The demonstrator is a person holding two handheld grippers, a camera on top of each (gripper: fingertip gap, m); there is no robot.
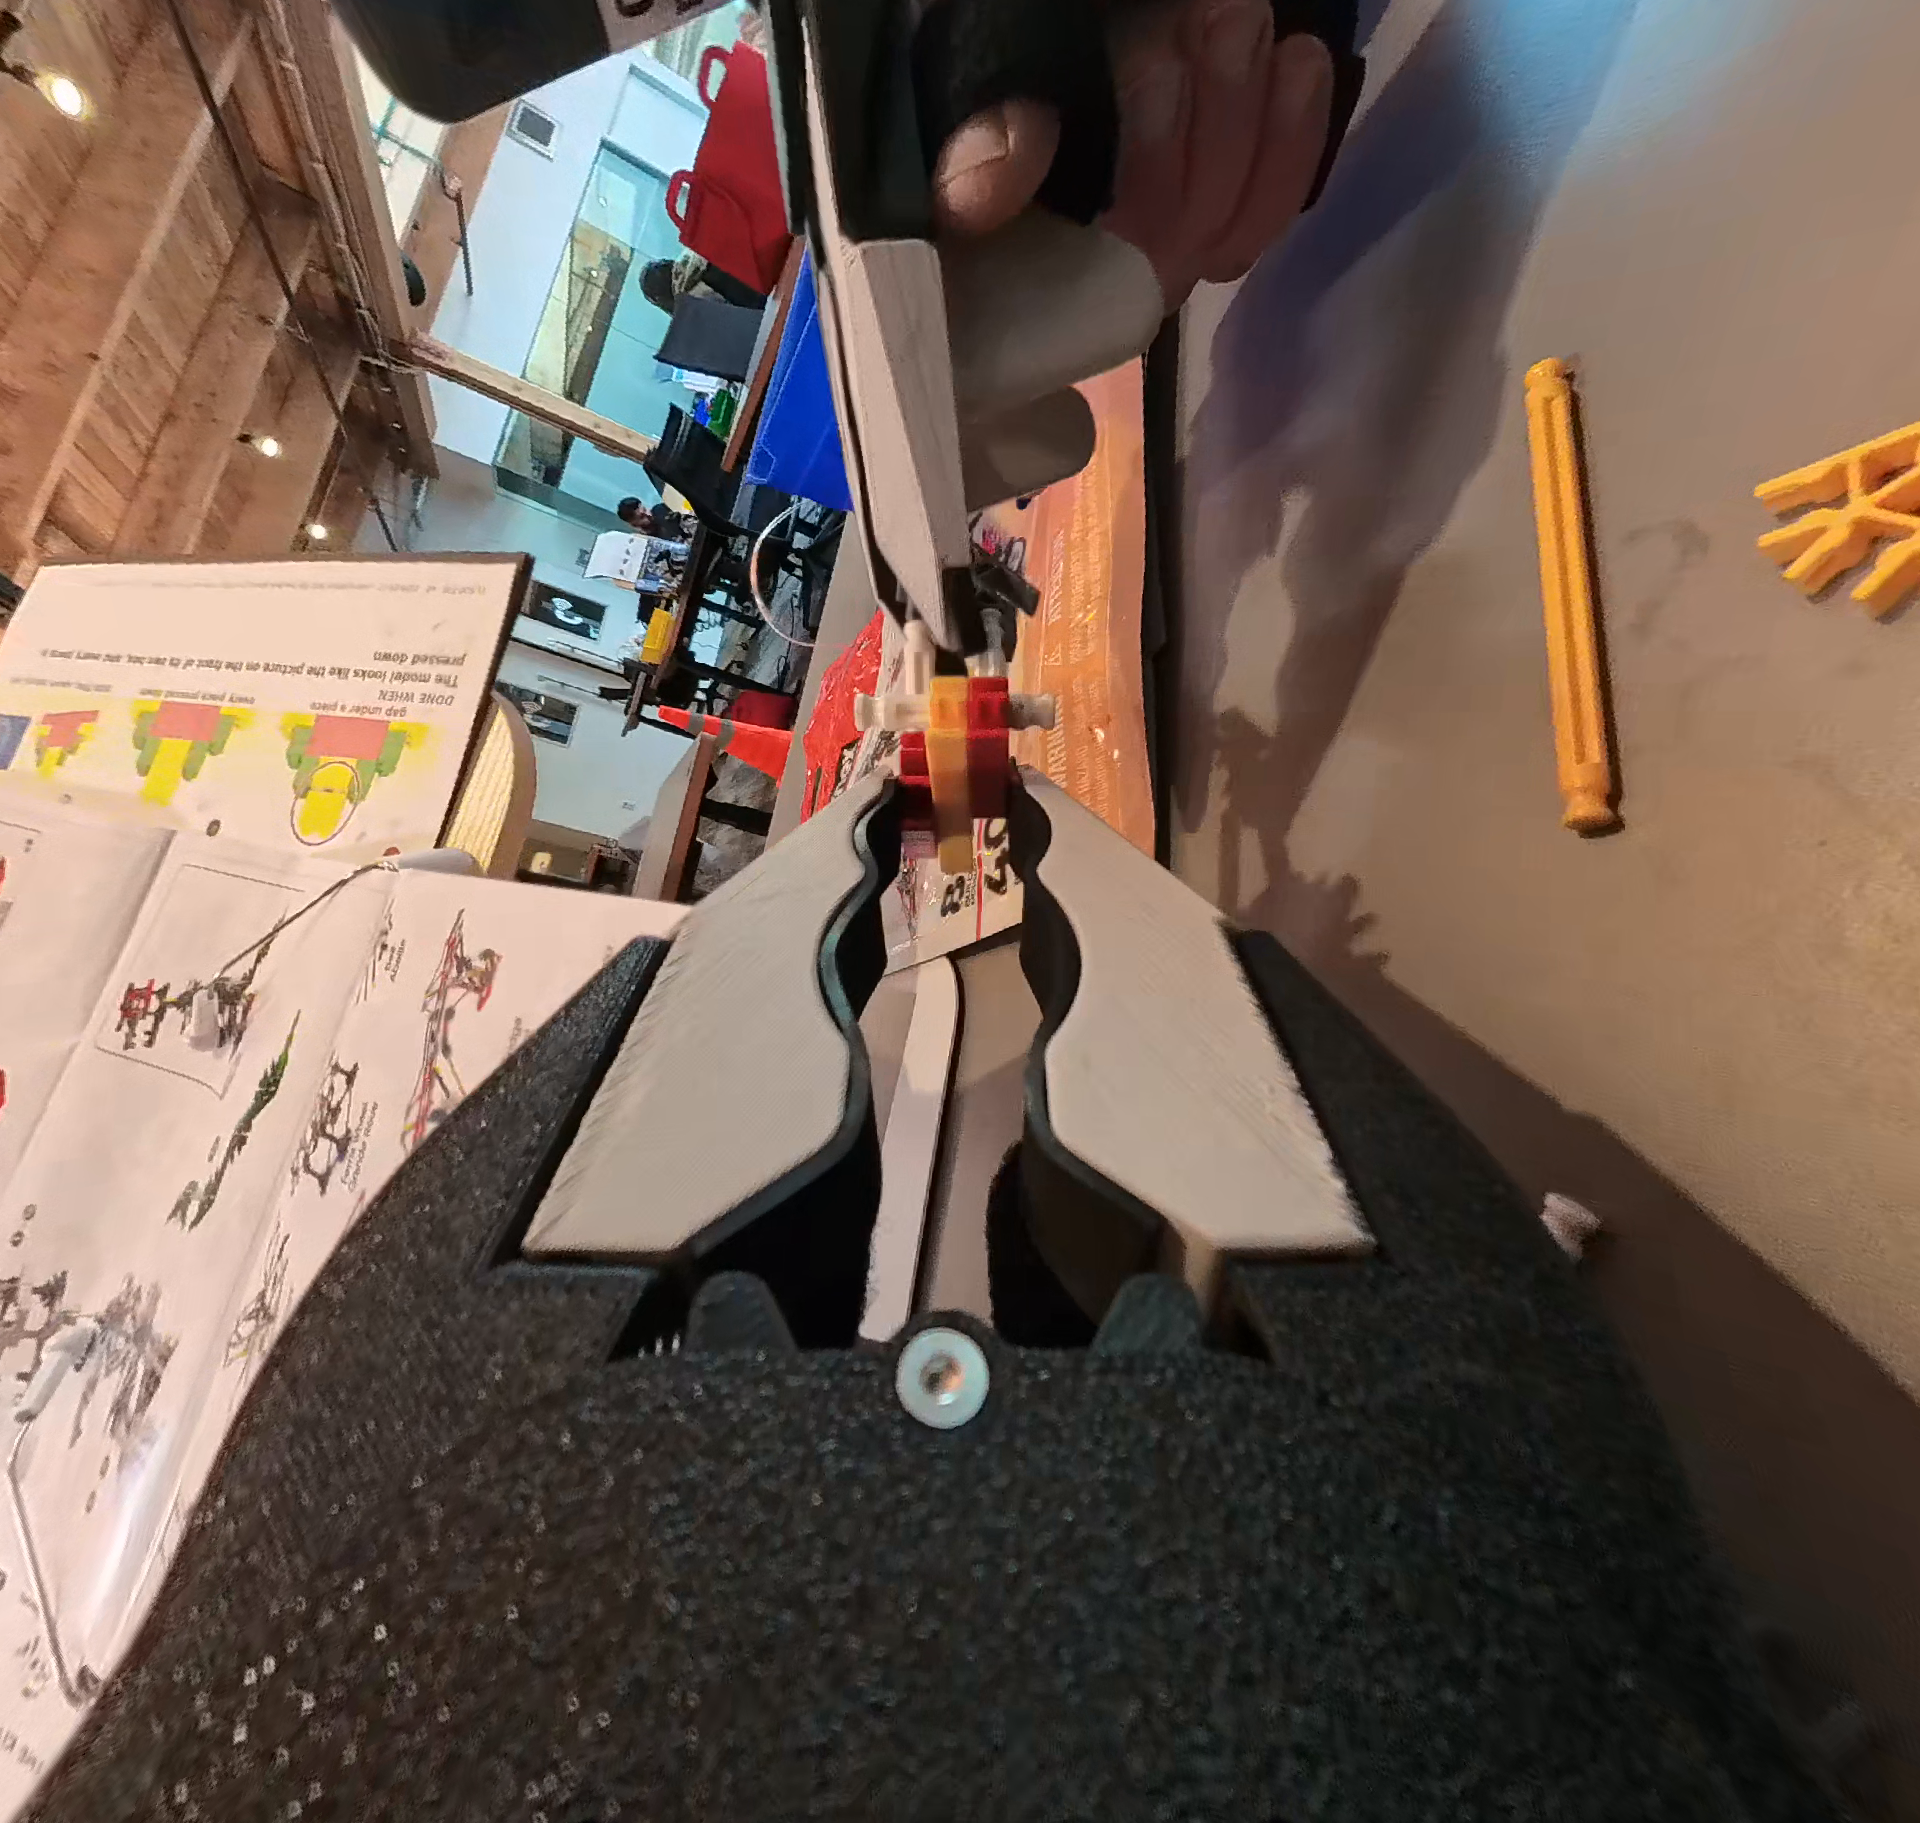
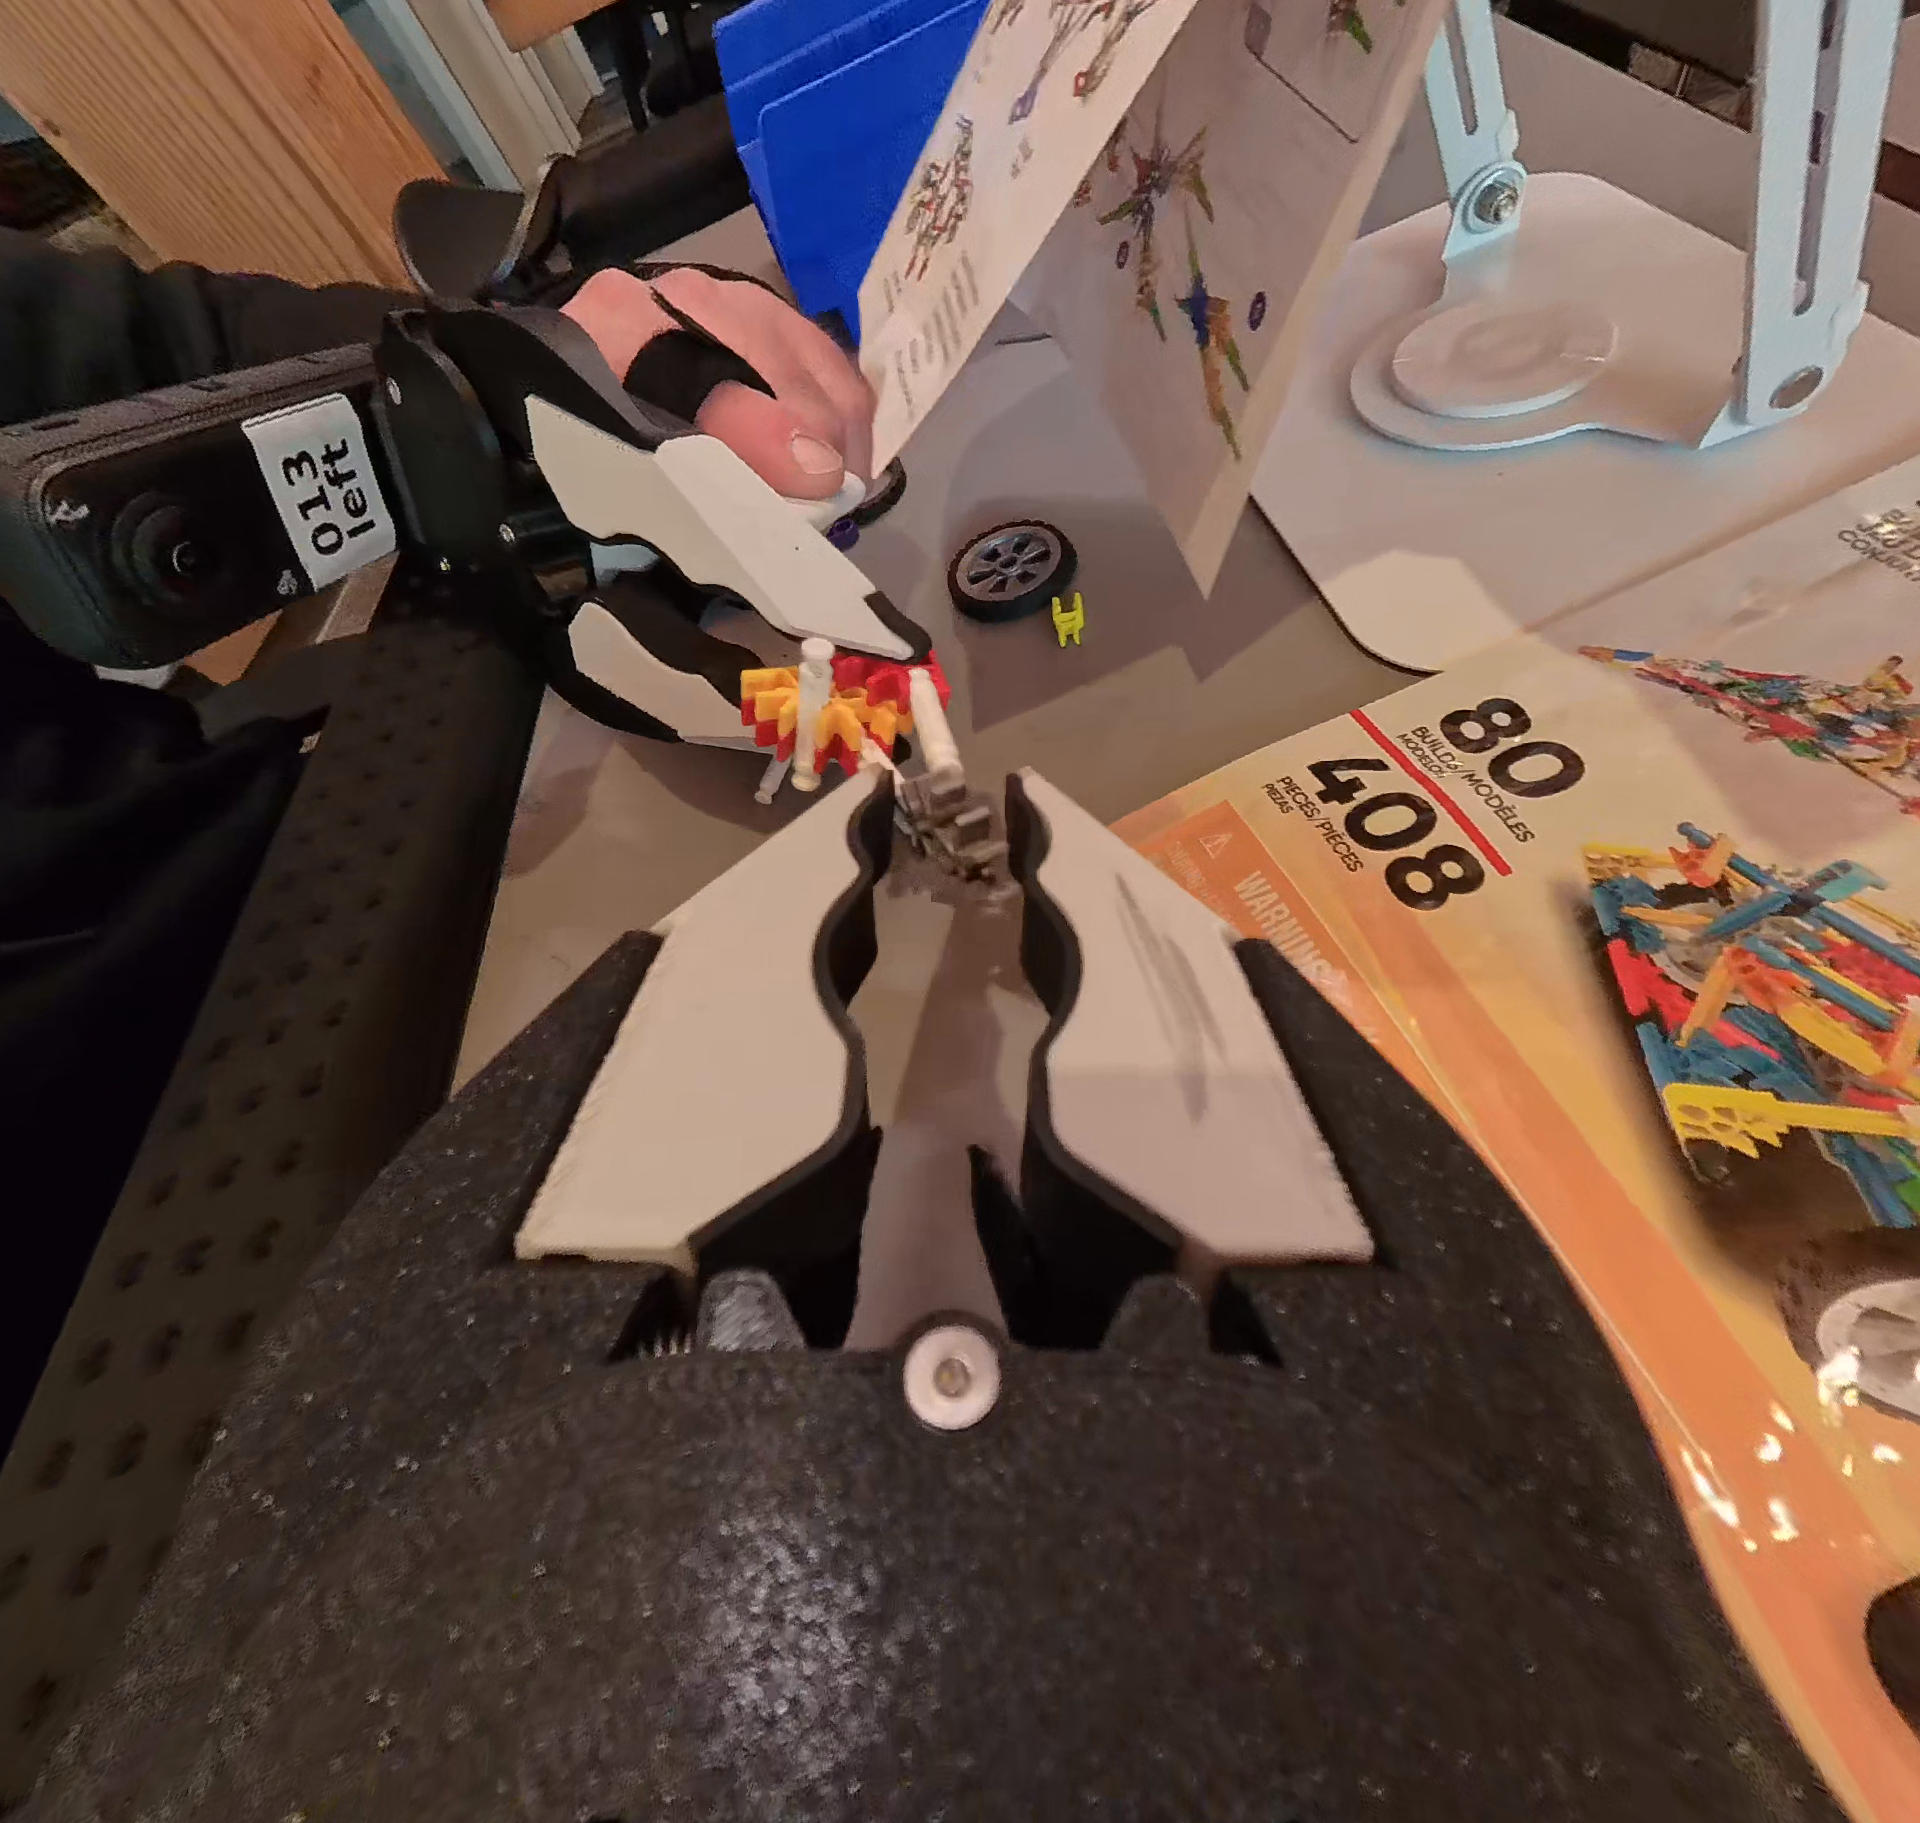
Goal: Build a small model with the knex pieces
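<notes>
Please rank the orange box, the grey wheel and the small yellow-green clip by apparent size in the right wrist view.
1. orange box, largest by far, though it also lies nearest the camera
2. grey wheel
3. small yellow-green clip, smallest, right beside the wheel

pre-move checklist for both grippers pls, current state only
1. Left gripper gripping the red and yellow connector cluster: ok, fingers closed on it in both views.
2. Right gripper gripping the small grey piece: ok, it sits between the fingertips.
3. Grey piece joined to a white rod of the cluster: cannot tell, they are close but the contact is blurred.
4. Loose parts away from the grippers: ok, the wheel and the yellow clip lie apart on the table; the yellow rod lies off to the side.
5. Box lid beside the right gripper: cannot tell whether they touch.
</notes>
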